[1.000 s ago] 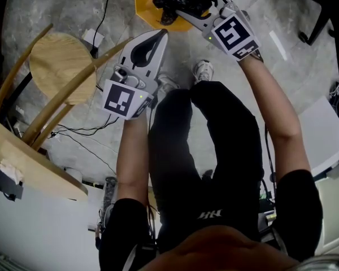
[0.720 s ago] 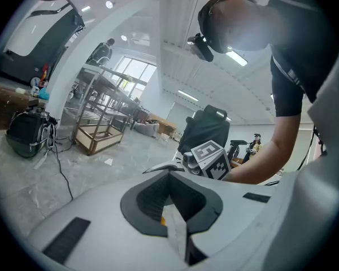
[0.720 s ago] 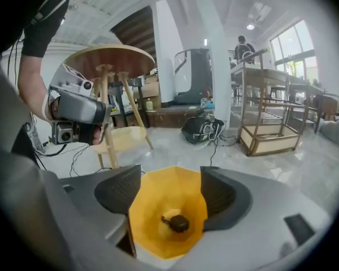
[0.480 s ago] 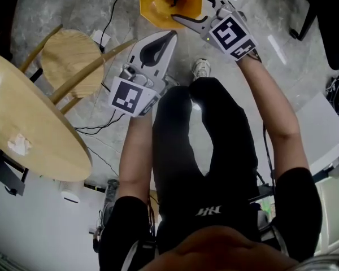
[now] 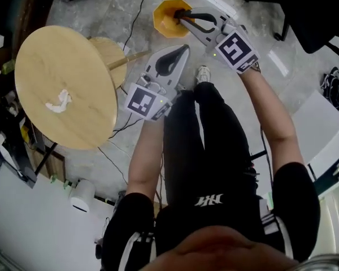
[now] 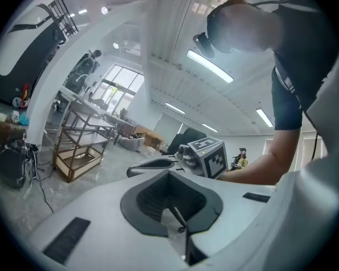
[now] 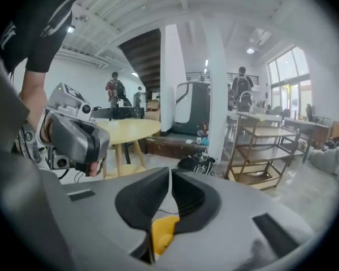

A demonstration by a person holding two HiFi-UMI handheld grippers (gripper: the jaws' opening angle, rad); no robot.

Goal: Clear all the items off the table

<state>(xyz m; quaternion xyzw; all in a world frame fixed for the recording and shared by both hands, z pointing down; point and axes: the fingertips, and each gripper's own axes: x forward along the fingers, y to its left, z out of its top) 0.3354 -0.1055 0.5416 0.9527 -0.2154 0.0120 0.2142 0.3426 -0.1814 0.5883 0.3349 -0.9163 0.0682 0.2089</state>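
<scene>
A round wooden table [image 5: 73,55] stands at the left of the head view, with a crumpled white tissue [image 5: 59,100] lying on it. An orange bin [image 5: 168,21] sits on the floor ahead of my feet. My right gripper [image 5: 178,14] hangs over the bin's rim, shut, with nothing between its jaws. In the right gripper view [image 7: 170,173] the jaws meet and the orange bin [image 7: 161,233] shows below them. My left gripper [image 5: 186,47] is shut and empty, held between the table and the bin, its jaws closed in its own view [image 6: 169,173].
A wooden stool [image 5: 114,49] stands partly behind the table. Cables [image 5: 137,4] run over the stone floor. A black office chair base [image 5: 271,7] is at the top right, a white cylinder [image 5: 82,195] at the lower left. A metal shelf rack [image 7: 265,151] stands further off.
The black thing held over the bin a second ago has left my right gripper, whose jaws opened and shut again. The view has swung left, bringing the table and tissue into sight.
</scene>
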